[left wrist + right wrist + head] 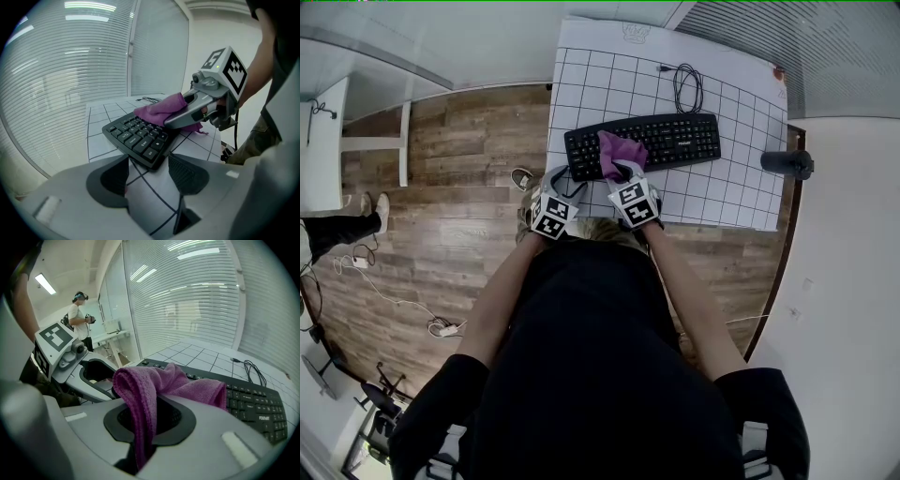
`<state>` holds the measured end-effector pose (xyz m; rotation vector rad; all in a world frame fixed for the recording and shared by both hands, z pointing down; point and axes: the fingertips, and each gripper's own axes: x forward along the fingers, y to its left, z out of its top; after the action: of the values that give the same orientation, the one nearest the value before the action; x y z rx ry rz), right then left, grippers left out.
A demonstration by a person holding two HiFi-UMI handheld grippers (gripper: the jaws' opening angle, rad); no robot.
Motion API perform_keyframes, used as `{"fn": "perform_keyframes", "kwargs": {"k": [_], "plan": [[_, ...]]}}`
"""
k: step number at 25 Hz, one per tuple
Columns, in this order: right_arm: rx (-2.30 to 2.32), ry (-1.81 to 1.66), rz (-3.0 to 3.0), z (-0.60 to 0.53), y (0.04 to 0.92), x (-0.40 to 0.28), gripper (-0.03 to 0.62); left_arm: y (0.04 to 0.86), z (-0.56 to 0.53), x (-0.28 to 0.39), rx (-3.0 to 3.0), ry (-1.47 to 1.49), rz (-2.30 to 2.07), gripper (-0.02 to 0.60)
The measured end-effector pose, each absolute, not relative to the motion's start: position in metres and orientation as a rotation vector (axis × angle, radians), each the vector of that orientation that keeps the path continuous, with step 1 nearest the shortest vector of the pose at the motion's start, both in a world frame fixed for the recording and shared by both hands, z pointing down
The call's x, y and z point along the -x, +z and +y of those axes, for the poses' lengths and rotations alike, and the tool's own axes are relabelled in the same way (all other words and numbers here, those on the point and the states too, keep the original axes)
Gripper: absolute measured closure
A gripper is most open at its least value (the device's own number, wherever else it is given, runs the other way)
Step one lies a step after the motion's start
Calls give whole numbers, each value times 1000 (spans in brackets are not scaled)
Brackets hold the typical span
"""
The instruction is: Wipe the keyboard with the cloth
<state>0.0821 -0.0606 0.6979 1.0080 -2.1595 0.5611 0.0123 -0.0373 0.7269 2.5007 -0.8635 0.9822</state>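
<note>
The purple cloth (140,385) looks soft, light and floppy. The right hand-held gripper (149,425) is clamped on a fold of it, the best place to hold it, and the rest is draped over the left part of the keyboard (675,139) on the table (741,192). The left hand-held gripper (149,176) is open and empty by the keyboard's corner. The cloth hides the keys beneath it.

The soft magenta-purple fabric cloth (154,380) is plain, unpatterned. The flat black plastic keyboard (675,139) has white legends. The white table mat (609,75) carries a black grid. Your left gripper (562,174) and right gripper (623,171) — grey, cubes marked black-and-white.
</note>
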Motion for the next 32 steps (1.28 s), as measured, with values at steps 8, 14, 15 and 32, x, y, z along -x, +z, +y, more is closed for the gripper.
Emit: {"fn": "perform_keyframes", "kwargs": {"k": [8, 14, 15, 32], "plan": [[-996, 559, -2167, -60, 697, -79, 539, 727, -37, -12, -2500, 991, -867, 336], [-959, 549, -2181, -58, 698, -71, 539, 727, -37, -12, -2502, 988, -866, 336], [-952, 544, -2185, -58, 698, -69, 539, 727, -37, -12, -2504, 987, -867, 336], [-861, 524, -2242, -54, 698, -49, 540, 726, -38, -12, -2502, 989, -876, 336]]}}
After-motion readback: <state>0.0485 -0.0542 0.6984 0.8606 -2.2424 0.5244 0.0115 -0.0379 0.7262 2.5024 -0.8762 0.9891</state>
